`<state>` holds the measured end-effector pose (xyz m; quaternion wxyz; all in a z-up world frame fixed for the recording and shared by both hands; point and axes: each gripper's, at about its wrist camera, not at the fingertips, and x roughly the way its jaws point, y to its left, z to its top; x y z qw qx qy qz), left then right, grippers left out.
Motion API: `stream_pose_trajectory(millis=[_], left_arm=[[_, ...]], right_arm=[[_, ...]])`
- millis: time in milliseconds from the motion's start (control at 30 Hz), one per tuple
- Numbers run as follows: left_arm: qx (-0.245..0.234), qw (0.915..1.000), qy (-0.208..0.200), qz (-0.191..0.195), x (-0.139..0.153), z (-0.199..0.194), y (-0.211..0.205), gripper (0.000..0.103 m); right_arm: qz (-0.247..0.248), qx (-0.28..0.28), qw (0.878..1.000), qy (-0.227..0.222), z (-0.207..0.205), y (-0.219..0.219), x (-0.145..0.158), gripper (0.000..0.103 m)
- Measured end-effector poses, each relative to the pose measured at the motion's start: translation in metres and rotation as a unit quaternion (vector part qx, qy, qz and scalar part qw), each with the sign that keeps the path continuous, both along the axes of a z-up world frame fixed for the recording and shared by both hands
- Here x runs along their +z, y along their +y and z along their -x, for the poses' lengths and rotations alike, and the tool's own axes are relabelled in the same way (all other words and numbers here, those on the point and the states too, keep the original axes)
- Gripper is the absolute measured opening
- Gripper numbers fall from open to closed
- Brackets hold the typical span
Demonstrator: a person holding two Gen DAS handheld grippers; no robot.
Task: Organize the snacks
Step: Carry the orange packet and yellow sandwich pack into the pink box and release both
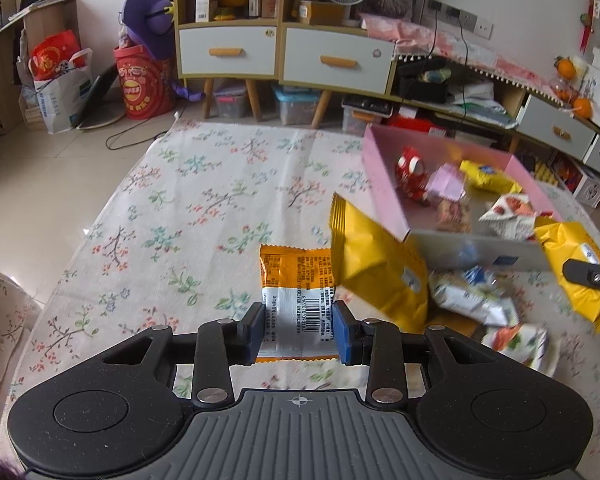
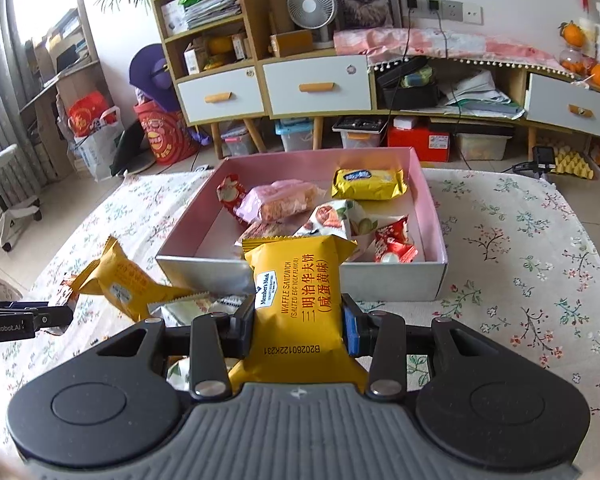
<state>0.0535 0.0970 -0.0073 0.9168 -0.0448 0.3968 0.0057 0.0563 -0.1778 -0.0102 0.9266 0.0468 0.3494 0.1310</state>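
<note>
My left gripper (image 1: 299,330) is shut on an orange-and-white snack packet (image 1: 296,300) just above the floral cloth. My right gripper (image 2: 299,320) is shut on a yellow waffle sandwich packet (image 2: 296,296), held upright in front of the pink box (image 2: 430,200). The box holds several snacks and also shows in the left wrist view (image 1: 384,188). Another yellow packet (image 1: 376,268) leans against the box's near-left corner, with white packets (image 1: 472,300) beside it. The right gripper's packet shows at the right edge of the left wrist view (image 1: 576,264).
The floral tablecloth (image 1: 180,220) covers the table. Behind stand a wooden cabinet with white drawers (image 2: 268,88), a fan (image 2: 310,4), storage bins and bags on the floor (image 1: 60,92). The left gripper's finger shows at the left edge of the right wrist view (image 2: 44,318).
</note>
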Motion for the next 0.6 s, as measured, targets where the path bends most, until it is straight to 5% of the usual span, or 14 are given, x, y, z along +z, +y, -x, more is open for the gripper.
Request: stream_pose_trajectory(millis=[600], left_arm=[[0.053, 0.9980, -0.031, 0.011, 0.021, -0.026, -0.009, 0.033]], right_arm=[[-0.029, -0.026, 0.999, -0.014, -0.011, -0.001, 0.011, 0.038]])
